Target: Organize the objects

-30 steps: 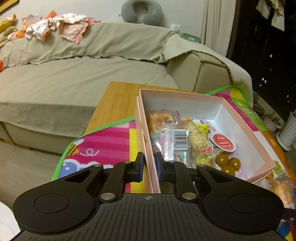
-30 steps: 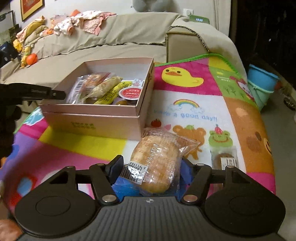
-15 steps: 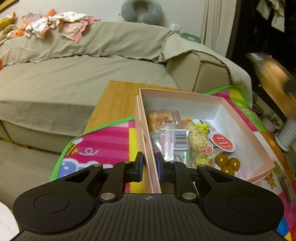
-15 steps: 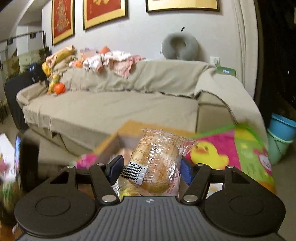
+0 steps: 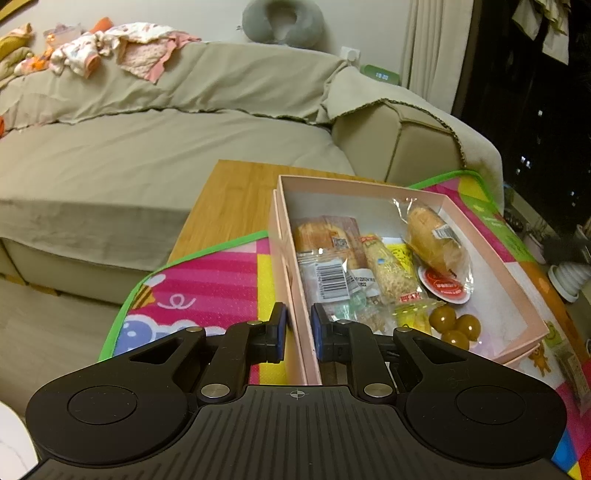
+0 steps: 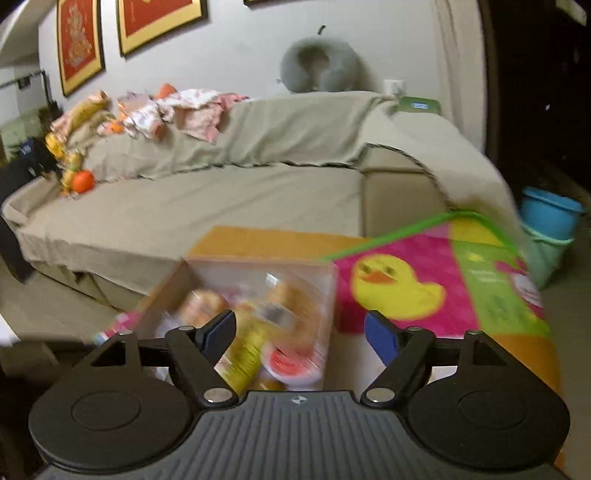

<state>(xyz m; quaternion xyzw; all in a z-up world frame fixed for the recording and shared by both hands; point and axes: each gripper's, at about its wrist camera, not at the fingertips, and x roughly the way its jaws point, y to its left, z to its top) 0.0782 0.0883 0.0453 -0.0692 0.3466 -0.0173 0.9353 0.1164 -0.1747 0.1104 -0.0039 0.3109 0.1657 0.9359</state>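
Wrapped bread roll (image 5: 434, 240) lies inside the pink box (image 5: 369, 184), toward its far right side, tilted, with its lower end resting over the red-lidded round cup (image 5: 445, 286); clear wrapper, barcode sticker facing up. Other contents of the box: a second bread packet (image 5: 325, 236) at the far left, a clear packet with a large barcode (image 5: 328, 278) in front of it, a long oat bar in wrapper (image 5: 389, 271) at centre, a yellow packet (image 5: 400, 254) partly under it, and three brown glossy balls (image 5: 456, 325) near the front right corner. Box sits partly on a wooden table (image 5: 236, 192) and partly on a colourful play mat (image 5: 207, 280). Left gripper (image 5: 297, 325) is clamped on the near left wall of the box, one blue pad outside, one inside, both touching the wall. Right gripper (image 6: 299, 330) is held above the box with its jaws spread wide and nothing between them; the right wrist view is motion-blurred, so box contents there are smeared. In that view the mat shows a yellow duck (image 6: 395, 288). Beyond the table: beige sofa (image 5: 147, 147), clothes heaped on its back (image 5: 110, 48), grey neck pillow (image 5: 282, 22), blue bucket (image 6: 550, 212) at far right.
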